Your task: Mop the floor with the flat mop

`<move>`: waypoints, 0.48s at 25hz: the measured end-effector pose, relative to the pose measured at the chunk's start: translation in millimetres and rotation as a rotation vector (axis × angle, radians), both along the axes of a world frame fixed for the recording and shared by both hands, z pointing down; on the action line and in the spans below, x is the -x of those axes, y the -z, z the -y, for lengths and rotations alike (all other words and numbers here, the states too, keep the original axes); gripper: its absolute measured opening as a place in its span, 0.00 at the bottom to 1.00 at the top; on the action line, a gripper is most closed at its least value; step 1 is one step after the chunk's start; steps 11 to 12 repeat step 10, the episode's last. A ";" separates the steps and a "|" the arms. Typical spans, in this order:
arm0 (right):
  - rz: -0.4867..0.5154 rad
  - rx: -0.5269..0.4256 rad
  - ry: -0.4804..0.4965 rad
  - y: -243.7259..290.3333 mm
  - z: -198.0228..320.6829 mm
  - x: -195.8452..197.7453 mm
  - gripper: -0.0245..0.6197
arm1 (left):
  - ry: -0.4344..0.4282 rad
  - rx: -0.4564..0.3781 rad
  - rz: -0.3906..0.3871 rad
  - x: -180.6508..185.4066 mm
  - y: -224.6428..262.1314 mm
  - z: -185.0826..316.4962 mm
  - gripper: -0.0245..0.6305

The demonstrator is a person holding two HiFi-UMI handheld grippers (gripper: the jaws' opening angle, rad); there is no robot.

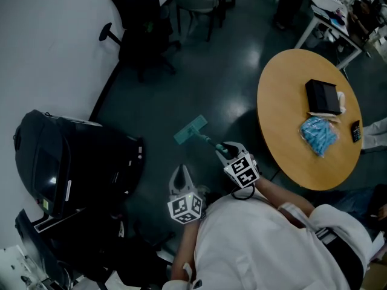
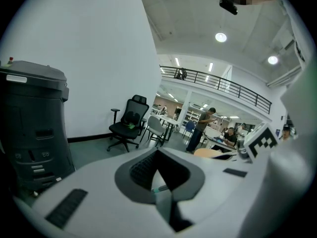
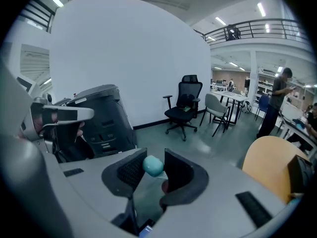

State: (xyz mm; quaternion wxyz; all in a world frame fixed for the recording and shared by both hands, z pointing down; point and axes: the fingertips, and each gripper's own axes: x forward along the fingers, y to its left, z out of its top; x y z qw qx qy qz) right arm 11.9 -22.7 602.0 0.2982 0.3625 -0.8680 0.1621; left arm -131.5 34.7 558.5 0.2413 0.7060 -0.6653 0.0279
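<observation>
The flat mop has a teal head [image 1: 190,130] lying on the dark floor ahead of me. Its thin handle [image 1: 211,142] runs back to my right gripper [image 1: 228,149]. That gripper is shut on the handle, and the rounded teal handle end [image 3: 152,166] sits between its dark pads [image 3: 130,171] in the right gripper view. My left gripper [image 1: 180,174] hangs lower left of it, apart from the mop. Its jaws meet at the tips [image 2: 158,154] with nothing in them; a sliver of teal shows below through the gap.
A round wooden table [image 1: 284,110] stands at the right with a black box [image 1: 322,95] and a blue bag [image 1: 318,133]. A large black machine [image 1: 72,168] stands against the white wall at left. A black office chair [image 1: 142,35] and a grey chair [image 1: 195,2] stand farther off.
</observation>
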 end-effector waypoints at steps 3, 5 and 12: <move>0.006 -0.010 -0.002 1.8 3.0 0.6 0.22 | 0.000 0.000 0.000 -0.2 0.5 0.9 0.04; 0.008 -0.010 -0.002 1.9 3.3 0.4 0.22 | -0.002 -0.001 -0.001 -1.1 1.0 1.5 0.04; 0.001 0.004 -0.001 1.8 1.0 -1.2 0.22 | -0.006 0.000 0.001 -3.1 1.8 2.0 0.04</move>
